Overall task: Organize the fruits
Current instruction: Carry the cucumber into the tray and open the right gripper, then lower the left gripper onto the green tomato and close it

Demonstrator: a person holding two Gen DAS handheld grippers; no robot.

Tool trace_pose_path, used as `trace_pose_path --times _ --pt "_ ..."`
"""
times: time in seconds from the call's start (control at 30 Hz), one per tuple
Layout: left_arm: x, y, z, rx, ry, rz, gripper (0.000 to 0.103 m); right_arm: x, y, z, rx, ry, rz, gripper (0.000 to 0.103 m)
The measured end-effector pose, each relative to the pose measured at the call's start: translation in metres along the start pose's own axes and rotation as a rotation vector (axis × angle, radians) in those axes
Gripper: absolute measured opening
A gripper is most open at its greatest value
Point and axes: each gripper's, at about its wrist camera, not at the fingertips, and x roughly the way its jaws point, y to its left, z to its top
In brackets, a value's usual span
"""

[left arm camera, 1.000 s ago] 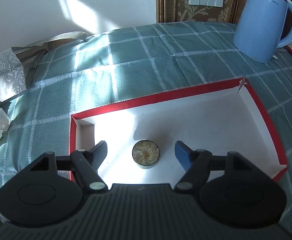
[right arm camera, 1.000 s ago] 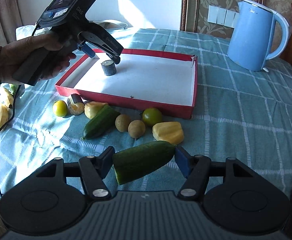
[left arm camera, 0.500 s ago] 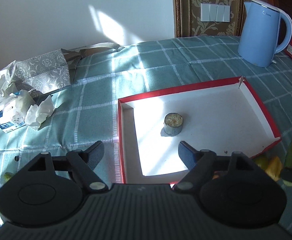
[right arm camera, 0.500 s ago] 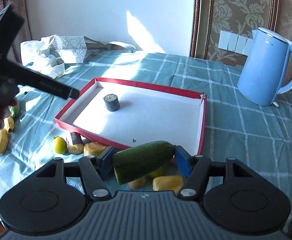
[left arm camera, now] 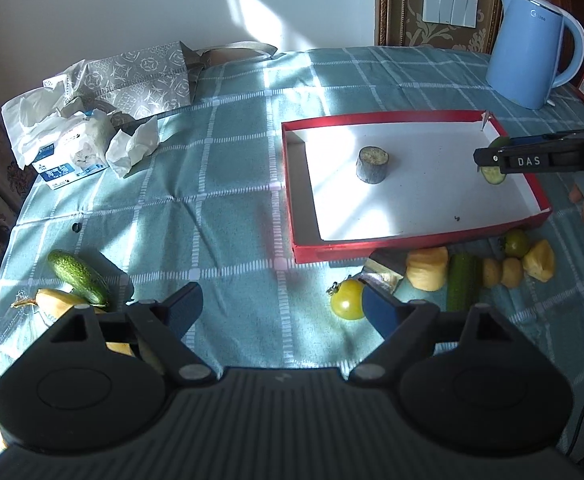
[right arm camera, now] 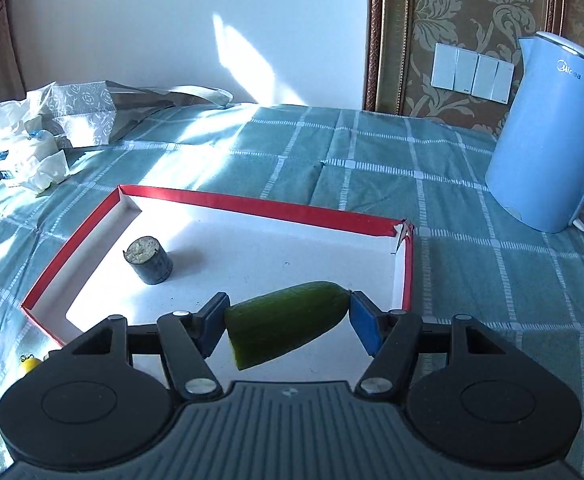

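Having pulled back from the red box (left arm camera: 420, 246), the left gripper (left arm camera: 282, 308) hangs open over the tablecloth (left arm camera: 220, 200); the right gripper (right arm camera: 288, 322), fingers clamped on a cucumber piece (right arm camera: 284, 326), holds it above the box's white floor.

- The cut cucumber piece (right arm camera: 288, 322), dark green with a pale cut face, is clamped lengthwise between the right gripper's (right arm camera: 288, 326) pads, above the red tray's (right arm camera: 248, 205) white floor.
- A short dark stub (left arm camera: 373, 165) with a pale rough top stands upright inside the tray near its left wall.
- Outside the tray's near wall lie a yellow tomato (left arm camera: 348, 299), a green tomato (left arm camera: 516, 242), a yellow chunk (left arm camera: 428, 268), another yellow chunk (left arm camera: 539, 261), a cucumber half (left arm camera: 462, 282) and two brownish round fruits (left arm camera: 502, 272), possibly kiwis.
- A whole cucumber (left arm camera: 78, 278) lies well apart at the left, touching a banana (left arm camera: 58, 304).
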Motion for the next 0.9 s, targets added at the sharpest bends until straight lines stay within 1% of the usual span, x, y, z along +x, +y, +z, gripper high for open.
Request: trace_pose_path --times 0.17,0.3,0.37,0.43,0.47,0.57,0.7,0.73,0.8,0.83,0.9 --pt "-0.008 0.003 -0.004 -0.007 -0.004 0.015 0.087 0.027 -0.005 0.003 0.012 0.032 -0.018 0.066" --pt "-0.012 0.001 -0.005 0.000 -0.006 0.018 0.089 0.042 -0.010 0.001 0.046 0.066 -0.029 0.066" --pt "-0.013 0.000 -0.005 0.007 -0.009 0.021 0.089 0.043 -0.012 0.000 0.059 0.057 -0.022 0.067" --pt "-0.012 -0.001 -0.005 0.014 -0.009 0.022 0.090 0.041 -0.012 0.001 0.056 0.046 -0.025 0.070" --pt "-0.012 -0.001 -0.005 0.014 -0.010 0.023 0.090 0.038 -0.010 0.002 0.052 0.038 -0.032 0.072" --pt "-0.010 0.000 -0.005 0.004 -0.020 0.009 0.091 0.020 -0.010 0.005 0.063 0.002 -0.033 0.072" --pt "-0.004 0.000 -0.005 0.006 -0.041 -0.050 0.096 -0.022 -0.011 0.003 0.099 -0.066 -0.021 0.072" --pt "-0.001 -0.002 -0.004 0.016 -0.053 -0.075 0.097 -0.034 -0.010 0.000 0.099 -0.076 -0.018 0.072" --pt "0.006 -0.008 -0.005 0.052 -0.070 -0.079 0.097 -0.054 -0.009 -0.009 0.100 -0.093 -0.022 0.072" --pt "0.011 -0.012 -0.006 0.082 -0.071 -0.093 0.097 -0.065 -0.008 -0.015 0.104 -0.094 -0.022 0.072" --pt "0.021 -0.020 -0.006 0.137 -0.059 -0.089 0.097 -0.082 -0.007 -0.027 0.109 -0.089 -0.026 0.072"
